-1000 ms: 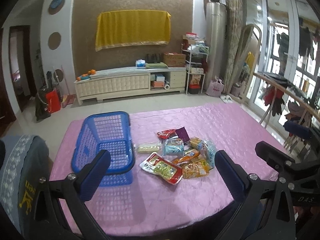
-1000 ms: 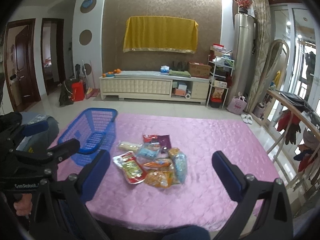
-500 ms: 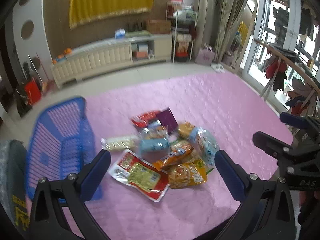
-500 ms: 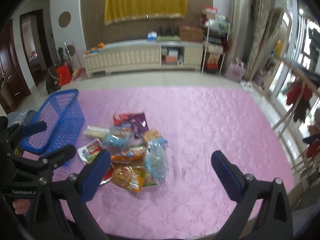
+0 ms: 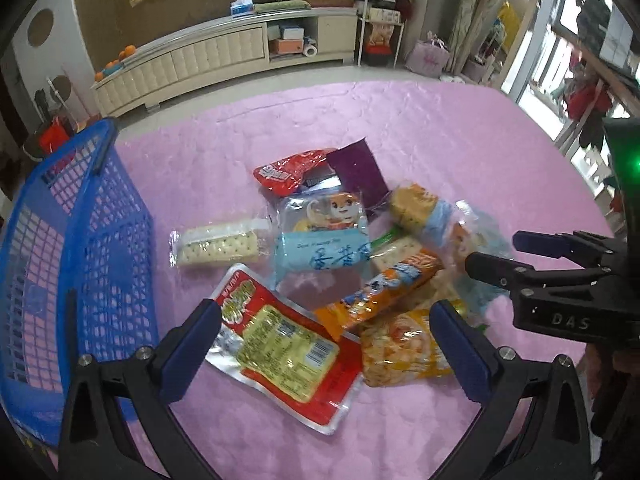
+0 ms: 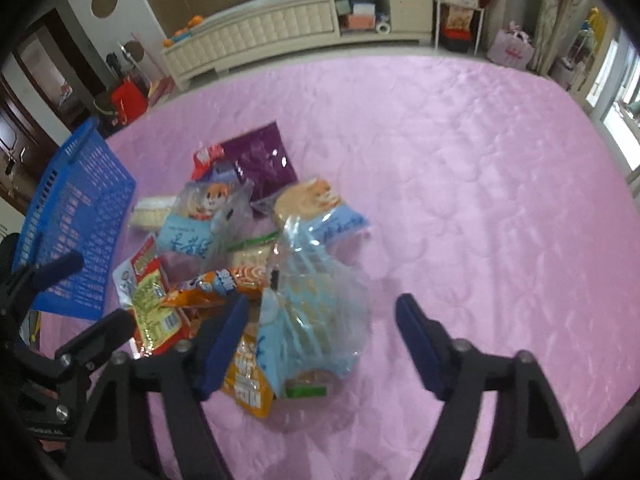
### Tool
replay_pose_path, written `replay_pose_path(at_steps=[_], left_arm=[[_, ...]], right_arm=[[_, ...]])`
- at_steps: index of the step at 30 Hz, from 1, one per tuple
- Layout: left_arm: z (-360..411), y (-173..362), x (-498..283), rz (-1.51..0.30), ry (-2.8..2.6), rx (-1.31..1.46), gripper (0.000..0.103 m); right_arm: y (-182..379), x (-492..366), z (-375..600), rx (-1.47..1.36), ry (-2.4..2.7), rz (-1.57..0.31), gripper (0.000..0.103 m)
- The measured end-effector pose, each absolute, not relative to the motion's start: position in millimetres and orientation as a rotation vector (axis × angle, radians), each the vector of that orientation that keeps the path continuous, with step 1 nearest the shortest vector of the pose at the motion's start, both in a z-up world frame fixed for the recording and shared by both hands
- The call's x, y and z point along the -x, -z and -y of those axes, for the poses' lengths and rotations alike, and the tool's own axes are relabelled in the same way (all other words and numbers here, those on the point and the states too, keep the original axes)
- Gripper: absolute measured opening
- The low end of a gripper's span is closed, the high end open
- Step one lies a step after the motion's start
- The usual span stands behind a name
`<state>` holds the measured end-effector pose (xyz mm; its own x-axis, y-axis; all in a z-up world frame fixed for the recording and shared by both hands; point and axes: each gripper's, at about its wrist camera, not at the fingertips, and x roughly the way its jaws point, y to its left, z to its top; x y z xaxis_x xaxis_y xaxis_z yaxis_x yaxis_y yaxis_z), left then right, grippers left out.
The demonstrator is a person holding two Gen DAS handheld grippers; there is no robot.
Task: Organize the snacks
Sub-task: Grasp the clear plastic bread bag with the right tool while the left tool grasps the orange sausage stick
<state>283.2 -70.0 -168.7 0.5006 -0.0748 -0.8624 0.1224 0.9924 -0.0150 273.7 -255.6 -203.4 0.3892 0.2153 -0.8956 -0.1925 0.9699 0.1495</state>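
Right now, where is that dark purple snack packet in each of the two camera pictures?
Left wrist view: purple packet lies upper centre, at the pile's far edge, beside the red packet.
Right wrist view: purple packet lies upper left of centre, at the pile's far end.
Shared landmark: blue basket, left of the pile.

A heap of plastic snack packets (image 5: 352,264) lies mid-frame on the pink quilted tablecloth (image 5: 460,152). The blue plastic mesh basket (image 5: 80,240) stands at the left edge, just beside the heap.

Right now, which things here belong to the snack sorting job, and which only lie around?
Job:
- snack packets piled on the pink cloth
- blue basket beside them
- left gripper
- right gripper

Lying about:
- white cabinet
- oranges on it
- red bag on the floor
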Motion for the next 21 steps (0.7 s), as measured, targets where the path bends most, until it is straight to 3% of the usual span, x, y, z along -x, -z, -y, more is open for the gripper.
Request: replay_pose_path(at_steps=[2, 6, 14, 18, 20, 21], left_arm=[[71, 174, -290, -1.039, 0.122, -0.069, 0.103], [67, 180, -297, -1.056, 0.145, -0.063, 0.103], [88, 196, -305, -1.107, 0.269, -0.157, 0.093], [97, 213, -319, -1.157, 0.314, -0.188, 0.076], [102, 219, -325, -1.182, 0.335, -0.2, 0.063], [105, 221, -328, -1.19, 0.338, -0.202, 0.049]], right_arm=[[212, -280, 252, -0.004, -0.26, -1.156, 0.058], [214, -278, 252, 0.038, -0.223, -1.127, 0.041], [204, -256, 286, -0.034, -0.214, -1.103, 0.038], [206, -245, 298, -0.051, -0.226, -1.108, 0.038], [207, -245, 294, -0.017, -0.21, -1.097, 0.038], [207, -244, 294, -0.003, -0.204, -1.094, 0.038]])
